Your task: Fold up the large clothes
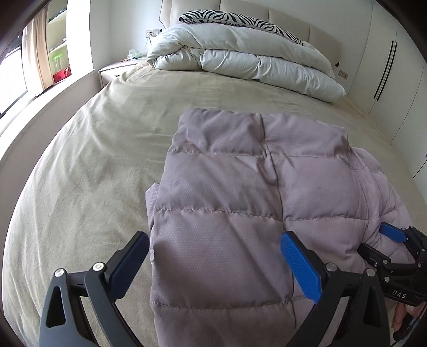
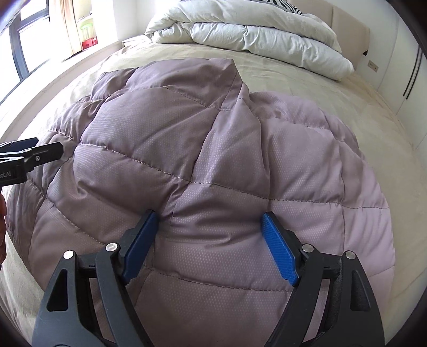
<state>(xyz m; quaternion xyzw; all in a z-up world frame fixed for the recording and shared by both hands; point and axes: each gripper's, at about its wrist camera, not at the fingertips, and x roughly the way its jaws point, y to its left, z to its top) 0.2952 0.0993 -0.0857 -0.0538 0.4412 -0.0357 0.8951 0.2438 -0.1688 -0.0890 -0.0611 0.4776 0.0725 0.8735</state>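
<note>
The padded jacket (image 2: 213,165) is lying mostly folded beneath both claws, the left gripper (image 1: 213,267) and right gripper (image 2: 210,245) gaping wide, gripping nothing, likely only final tidying remaining.

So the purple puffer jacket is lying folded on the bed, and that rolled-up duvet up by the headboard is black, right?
Not quite: the duvet is white, not black, as the left wrist view shows. Only the pillow behind it has black zebra stripes. The rest stands: the purple jacket lies folded on the bed.
</note>
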